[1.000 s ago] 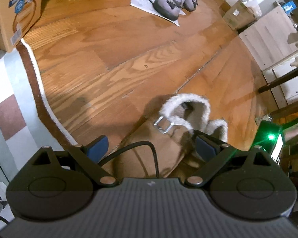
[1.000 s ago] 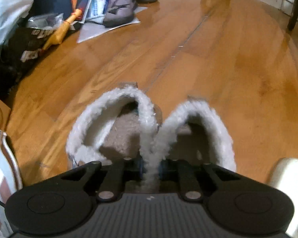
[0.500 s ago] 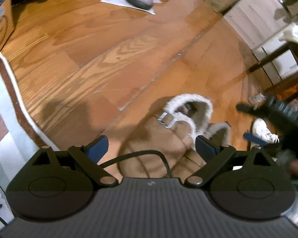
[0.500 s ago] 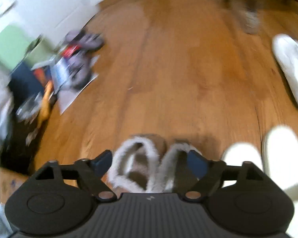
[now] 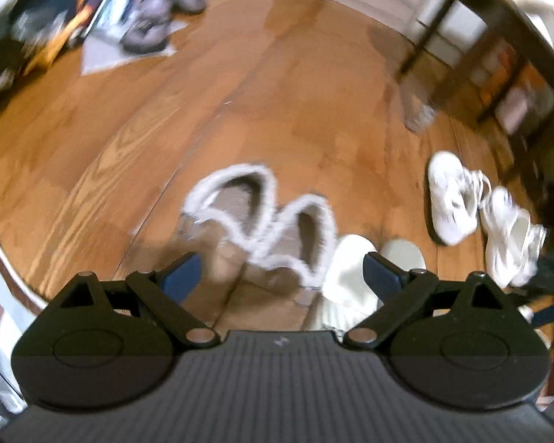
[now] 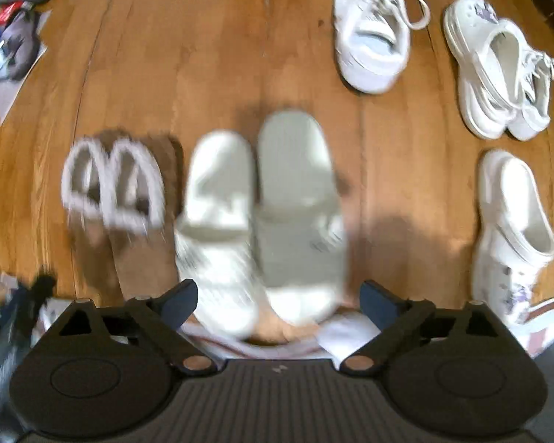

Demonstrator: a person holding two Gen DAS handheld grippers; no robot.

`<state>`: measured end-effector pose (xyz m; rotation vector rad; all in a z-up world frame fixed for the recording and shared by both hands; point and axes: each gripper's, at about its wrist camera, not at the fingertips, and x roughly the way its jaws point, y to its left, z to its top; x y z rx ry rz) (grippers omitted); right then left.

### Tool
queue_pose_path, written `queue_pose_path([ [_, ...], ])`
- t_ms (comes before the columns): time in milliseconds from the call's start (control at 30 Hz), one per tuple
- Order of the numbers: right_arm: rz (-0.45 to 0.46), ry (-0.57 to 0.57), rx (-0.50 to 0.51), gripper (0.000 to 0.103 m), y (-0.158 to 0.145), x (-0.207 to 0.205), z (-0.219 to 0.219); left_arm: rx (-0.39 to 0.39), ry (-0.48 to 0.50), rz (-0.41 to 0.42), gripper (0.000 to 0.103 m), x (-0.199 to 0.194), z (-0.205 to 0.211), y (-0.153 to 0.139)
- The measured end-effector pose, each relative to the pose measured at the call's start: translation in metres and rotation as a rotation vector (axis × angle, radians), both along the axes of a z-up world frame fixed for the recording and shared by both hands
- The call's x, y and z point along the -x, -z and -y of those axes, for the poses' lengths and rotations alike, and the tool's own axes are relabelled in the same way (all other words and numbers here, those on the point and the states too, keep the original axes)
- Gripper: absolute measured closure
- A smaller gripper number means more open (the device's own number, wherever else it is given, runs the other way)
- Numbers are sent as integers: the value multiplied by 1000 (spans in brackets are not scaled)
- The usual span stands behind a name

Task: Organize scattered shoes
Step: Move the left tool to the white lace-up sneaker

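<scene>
Surveying floor: wooden floor (image 6: 210, 44) carrying every shoe, mostly gathered toward the rug edge (image 6: 546, 313) at the near side.
Done so far, by the look of it: fur-lined brown slippers (image 6: 114, 184) paired side by side, touching; white slides (image 6: 262, 199) paired just beside them; grey shoes (image 6: 22, 33) paired on paper (image 6: 7, 99) at the far left corner.
Left to do, judged: white sneaker (image 6: 369, 33) lying alone, well apart from its mate; second sneaker (image 6: 535, 85) tangled with a white clog (image 6: 487, 59); other clog (image 6: 513, 217) apart, near the rug edge.
Progress: roughly halfway.
Right tongs (image 6: 279, 295): pointing straight down above the slides, jaws opening wide, nothing between them.
Left tongs (image 5: 282, 267): angled down over the brown slippers (image 5: 258, 221), jaws spread apart, gripping nothing.
Blur: heavy in both views, fine detail uncertain.
</scene>
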<state>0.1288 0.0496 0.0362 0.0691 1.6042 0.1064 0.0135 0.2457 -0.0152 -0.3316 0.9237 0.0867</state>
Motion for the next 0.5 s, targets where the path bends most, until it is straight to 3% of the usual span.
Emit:
queue_pose_path([
  [100,-25,86,13,2,-2,-4,57,34,98,16,8,-9,49,-7],
  [200,-173,27,-79,1,22,-22,95,80,181,33,8,-17,94,-12],
  [300,-54,-6,-390,1,34,-19,131,88,240,29,8,-29,136,-11],
  [400,113,4,-435,1,49,-2,164,62,272,-2,8,-42,170,-7],
  [500,196,149,-416,1,76,14,200,86,263,-45,8,-57,193,2],
])
